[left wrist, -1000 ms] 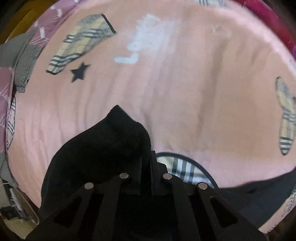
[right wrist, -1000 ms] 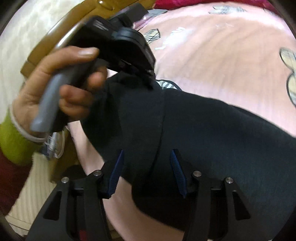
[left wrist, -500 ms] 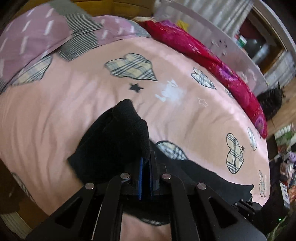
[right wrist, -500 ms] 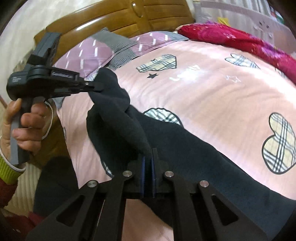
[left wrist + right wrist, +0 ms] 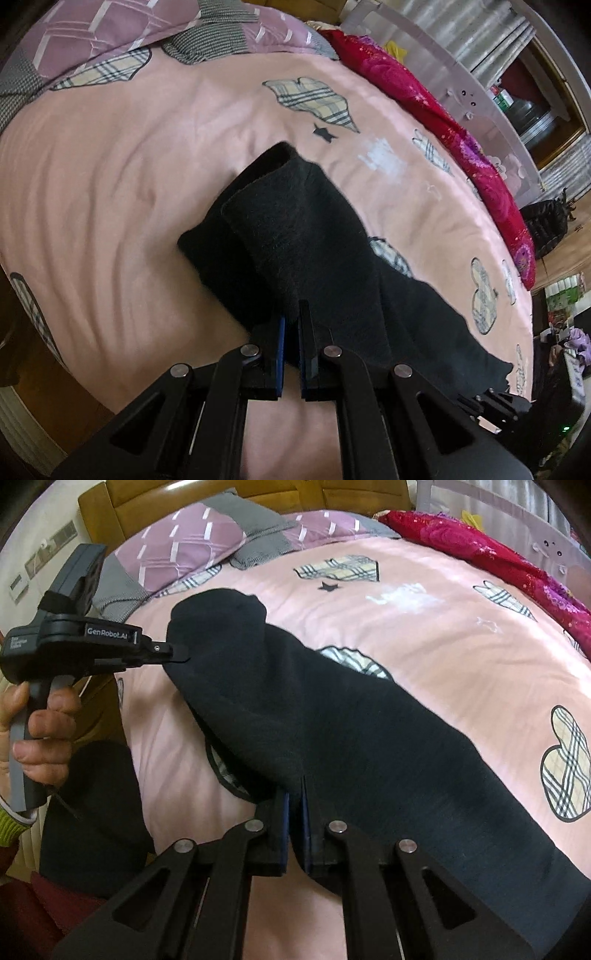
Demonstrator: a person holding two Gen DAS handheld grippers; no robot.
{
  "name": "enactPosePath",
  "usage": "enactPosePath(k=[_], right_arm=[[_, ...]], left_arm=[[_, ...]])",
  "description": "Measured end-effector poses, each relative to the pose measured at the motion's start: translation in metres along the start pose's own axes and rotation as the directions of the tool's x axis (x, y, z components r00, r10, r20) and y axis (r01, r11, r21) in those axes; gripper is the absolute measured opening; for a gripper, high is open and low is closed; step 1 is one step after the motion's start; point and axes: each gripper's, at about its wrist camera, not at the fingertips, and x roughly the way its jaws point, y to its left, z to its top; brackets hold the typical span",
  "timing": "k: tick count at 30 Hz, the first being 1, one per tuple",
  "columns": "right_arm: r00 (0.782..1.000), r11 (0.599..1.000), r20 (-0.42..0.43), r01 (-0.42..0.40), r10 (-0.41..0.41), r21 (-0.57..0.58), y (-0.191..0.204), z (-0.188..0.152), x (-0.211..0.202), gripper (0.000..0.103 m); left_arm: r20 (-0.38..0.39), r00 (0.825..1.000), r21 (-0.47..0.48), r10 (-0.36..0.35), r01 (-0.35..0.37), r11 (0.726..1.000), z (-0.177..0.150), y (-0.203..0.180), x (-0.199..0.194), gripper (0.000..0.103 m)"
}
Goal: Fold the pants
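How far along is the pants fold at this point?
Early. Done: both grips are set. In hand: the left hand-held gripper and right hand-held gripper are each shut on an edge of the black pants, which lie bunched on the pink bedsheet. Left: no neat fold shows yet.

free: pink sheet [image 5: 110, 177] – open | blocked: pillows [image 5: 192, 550], probably red blanket [image 5: 491, 550]

Pink bedsheet [image 5: 424, 657] with plaid heart patches and small black star [image 5: 328, 587], lightly wrinkled. Purple-and-grey pillows [image 5: 199, 546] at head end, against wooden headboard [image 5: 258, 494]. Red floral blanket [image 5: 436, 122] bunched along far edge, beside pale bed rail [image 5: 461, 74]. Wall switch plate [image 5: 48, 550] beside the headboard.
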Motion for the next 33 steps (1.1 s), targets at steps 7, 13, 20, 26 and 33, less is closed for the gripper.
enactPosePath(k=[7,13,20,26,33], right_arm=[[1.000,1.000,-0.030,0.004,-0.003,0.022,0.003,-0.003,0.005,0.034],[1.000,0.997,-0.002,-0.025,0.025,0.080,-0.005,-0.005,-0.005,0.036],[0.986,0.970,0.062,-0.164,0.155,0.181,-0.021,-0.004,-0.024,0.036],[0.977,0.932,0.108,-0.208,0.184,0.297,-0.053,0.004,-0.027,0.037],[0.982,0.930,0.089,-0.186,0.166,0.316,-0.098,0.048,0.001,0.037]], left_arm=[[-0.009,0.999,-0.011,0.041,-0.041,0.999,-0.005,0.010,0.001,0.017],[-0.014,0.998,-0.041,0.054,-0.055,0.998,-0.010,0.020,-0.007,0.050],[-0.031,0.999,-0.102,0.045,-0.048,0.994,-0.003,0.033,-0.011,0.070],[-0.038,0.996,-0.120,0.080,-0.084,0.989,0.010,0.038,0.000,0.071],[-0.037,0.996,-0.138,0.081,-0.085,0.987,0.021,0.050,0.013,0.070]])
